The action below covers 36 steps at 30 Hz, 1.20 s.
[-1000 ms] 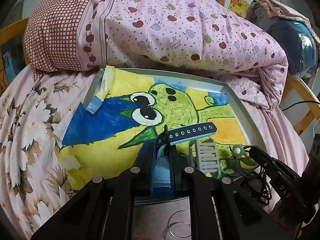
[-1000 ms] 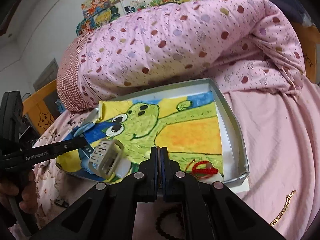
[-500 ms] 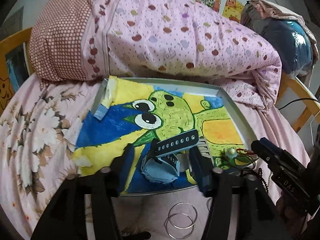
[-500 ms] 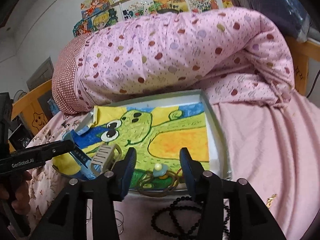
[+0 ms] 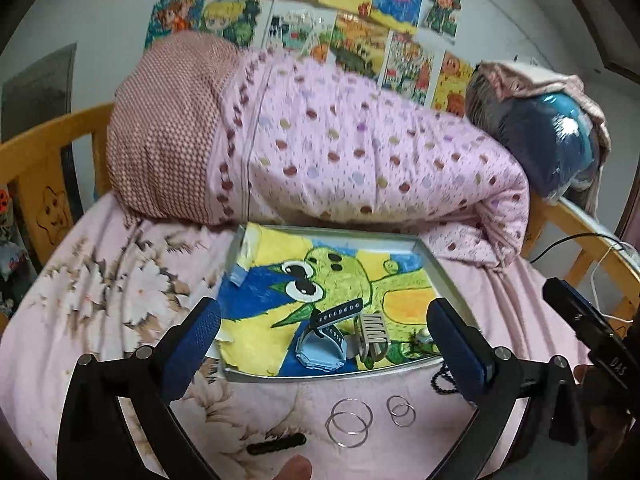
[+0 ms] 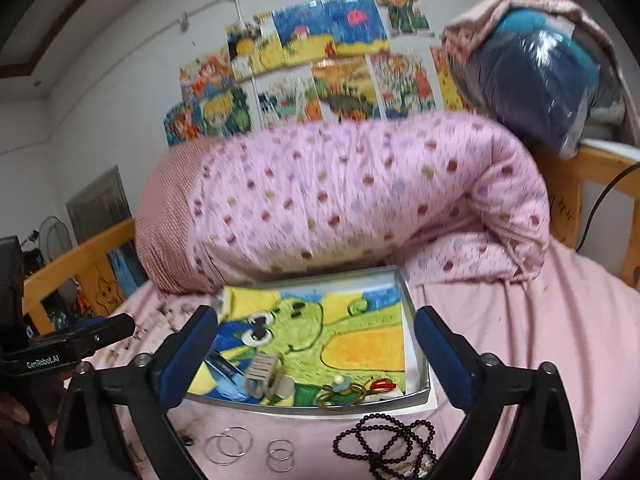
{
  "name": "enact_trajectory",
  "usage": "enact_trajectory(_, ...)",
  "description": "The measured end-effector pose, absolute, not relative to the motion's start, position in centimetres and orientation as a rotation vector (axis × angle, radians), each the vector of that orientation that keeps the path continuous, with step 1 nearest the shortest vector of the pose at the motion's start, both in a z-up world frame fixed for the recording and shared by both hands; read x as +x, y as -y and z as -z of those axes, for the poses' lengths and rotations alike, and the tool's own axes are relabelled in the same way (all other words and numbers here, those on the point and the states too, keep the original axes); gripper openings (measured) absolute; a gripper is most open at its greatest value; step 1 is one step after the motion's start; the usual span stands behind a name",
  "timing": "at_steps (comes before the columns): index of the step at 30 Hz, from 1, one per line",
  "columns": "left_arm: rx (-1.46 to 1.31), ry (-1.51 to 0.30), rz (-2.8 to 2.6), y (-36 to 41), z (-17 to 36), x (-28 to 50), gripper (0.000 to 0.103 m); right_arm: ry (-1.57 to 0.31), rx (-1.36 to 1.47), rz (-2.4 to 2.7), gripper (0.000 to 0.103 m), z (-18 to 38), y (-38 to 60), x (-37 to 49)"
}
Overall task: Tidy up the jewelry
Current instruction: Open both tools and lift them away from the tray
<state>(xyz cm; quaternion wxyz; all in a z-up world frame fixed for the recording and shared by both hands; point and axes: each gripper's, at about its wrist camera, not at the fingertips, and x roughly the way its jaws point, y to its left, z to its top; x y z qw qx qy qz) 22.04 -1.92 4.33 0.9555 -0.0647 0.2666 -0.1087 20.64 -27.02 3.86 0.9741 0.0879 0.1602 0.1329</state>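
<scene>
Both grippers had drawn back from the tray since the earlier frames, and their jaws, shut a second before, now stood wide apart with nothing between them. The left gripper (image 5: 323, 334) hung over the near edge of the tray (image 5: 444, 280), its blue-padded fingers (image 5: 192, 340) spread to either side of the blue watch (image 5: 322, 348), which lay released inside the tray with its dark strap raised. Just right of the watch lay a grey hair clip (image 5: 374, 334). The right gripper (image 6: 316, 344) was likewise spread and empty above the tray's near right part. Near the tray's right front corner sat a hair tie with a pale bead (image 6: 340, 390) and a red cord piece (image 6: 382, 384). On the pink bed sheet (image 6: 560, 340) outside the tray, close to its near edge, lay two large silver hoops (image 5: 349, 422), two smaller rings (image 5: 401, 411) to their right, a black beaded necklace (image 6: 388, 444) further right, and a short black bar (image 5: 276, 442) to the left. A rolled pink dotted quilt (image 5: 360, 152) lay beyond the tray.
</scene>
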Motion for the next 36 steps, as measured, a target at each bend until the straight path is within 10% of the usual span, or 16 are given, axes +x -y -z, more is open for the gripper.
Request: enact_trajectory(36,-0.058,-0.677,0.170,-2.9,1.7,10.7,0.101,-0.567,0.091,-0.320,0.103,2.5,23.8,11.3)
